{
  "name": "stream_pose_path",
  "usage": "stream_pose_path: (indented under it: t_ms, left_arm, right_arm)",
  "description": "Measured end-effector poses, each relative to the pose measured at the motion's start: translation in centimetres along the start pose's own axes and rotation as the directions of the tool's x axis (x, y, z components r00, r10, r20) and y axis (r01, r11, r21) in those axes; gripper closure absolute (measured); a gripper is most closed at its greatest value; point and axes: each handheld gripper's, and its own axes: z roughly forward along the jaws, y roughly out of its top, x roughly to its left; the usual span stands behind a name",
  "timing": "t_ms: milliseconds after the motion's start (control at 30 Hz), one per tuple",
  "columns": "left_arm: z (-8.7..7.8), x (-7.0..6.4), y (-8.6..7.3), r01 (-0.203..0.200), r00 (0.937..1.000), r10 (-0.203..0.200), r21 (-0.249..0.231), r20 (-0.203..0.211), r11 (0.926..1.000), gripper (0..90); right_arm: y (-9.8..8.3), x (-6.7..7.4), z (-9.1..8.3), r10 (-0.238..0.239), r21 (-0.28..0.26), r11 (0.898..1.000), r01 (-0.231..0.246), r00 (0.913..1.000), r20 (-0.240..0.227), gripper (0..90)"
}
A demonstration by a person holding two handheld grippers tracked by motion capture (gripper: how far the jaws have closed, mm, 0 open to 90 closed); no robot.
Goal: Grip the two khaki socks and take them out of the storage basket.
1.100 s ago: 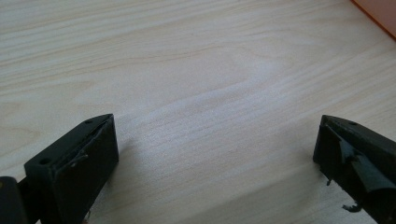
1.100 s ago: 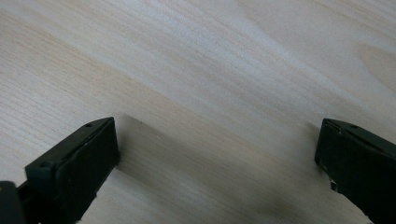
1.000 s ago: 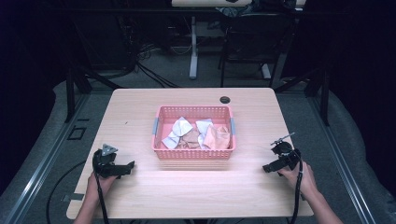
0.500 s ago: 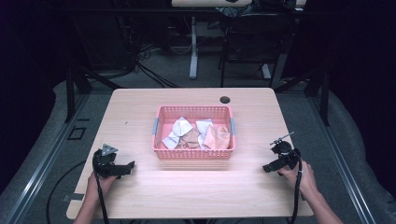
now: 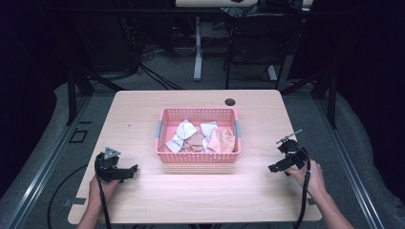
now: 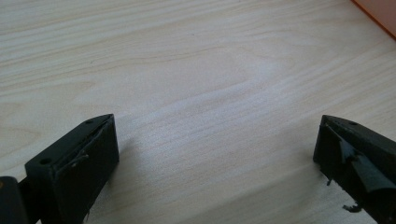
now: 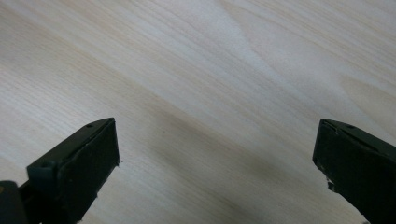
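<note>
Nothing has shifted over the last second: left gripper (image 5: 128, 170) at eight o'clock and right gripper (image 5: 276, 167) at four o'clock stay parked, jaws apart and empty, so the central pink basket (image 5: 198, 158) of crumpled cloths (image 5: 203, 137) waits untouched.

Left gripper (image 6: 217, 154) jaws stood wide apart over bare wooden table (image 6: 196, 70); pink basket (image 6: 378, 14) corner at upper right edge.

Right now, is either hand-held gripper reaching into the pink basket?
No, the left hand-held gripper and right hand-held gripper sit on the table beside the basket.
</note>
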Motion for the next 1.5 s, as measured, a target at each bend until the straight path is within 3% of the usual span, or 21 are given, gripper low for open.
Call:
stream_pose_path:
  t_ms: [33,233,400,467,600,700,967,1500]
  left_arm:
    - [0.0,0.0,0.0,0.000,1.0000,0.000,-0.002,-0.001,1.0000,0.0]
    - [0.1,0.1,0.1,-0.003,1.0000,0.003,-0.001,0.003,1.0000,0.0]
    - [0.1,0.1,0.1,-0.003,1.0000,0.003,-0.001,0.003,1.0000,0.0]
    - [0.1,0.1,0.1,-0.006,1.0000,0.006,0.001,0.003,1.0000,0.0]
    - [0.0,0.0,0.0,-0.004,1.0000,0.004,-0.001,0.003,1.0000,0.0]
    - [0.0,0.0,0.0,-0.005,1.0000,0.005,0.000,0.003,1.0000,0.0]
    - [0.0,0.0,0.0,-0.004,1.0000,0.004,0.001,0.003,1.0000,0.0]
    - [0.0,0.0,0.0,-0.004,1.0000,0.004,0.001,0.003,1.0000,0.0]
  right_arm:
    - [0.1,0.1,-0.1,-0.001,-0.005,1.000,0.001,0.9998,-0.018,0.0]
    - [0.9,0.7,-0.8,-0.025,-0.013,1.000,0.025,0.9997,-0.006,0.1]
    - [2.3,1.3,-1.9,-0.075,-0.012,0.997,0.075,0.9969,-0.021,0.1]
    - [2.5,1.4,-2.1,-0.074,-0.021,0.997,0.074,0.9968,-0.028,0.1]
    - [3.9,2.1,-4.0,-0.095,-0.069,0.993,0.094,0.9953,-0.018,0.1]
    - [4.7,2.3,-4.6,-0.101,-0.069,0.993,0.099,0.9948,-0.017,0.0]
    - [7.5,3.5,-5.7,-0.149,-0.045,0.988,0.147,0.9881,-0.040,0.0]
    - [13.5,7.2,-6.3,-0.211,-0.063,0.977,0.206,0.9740,-0.083,0.0]
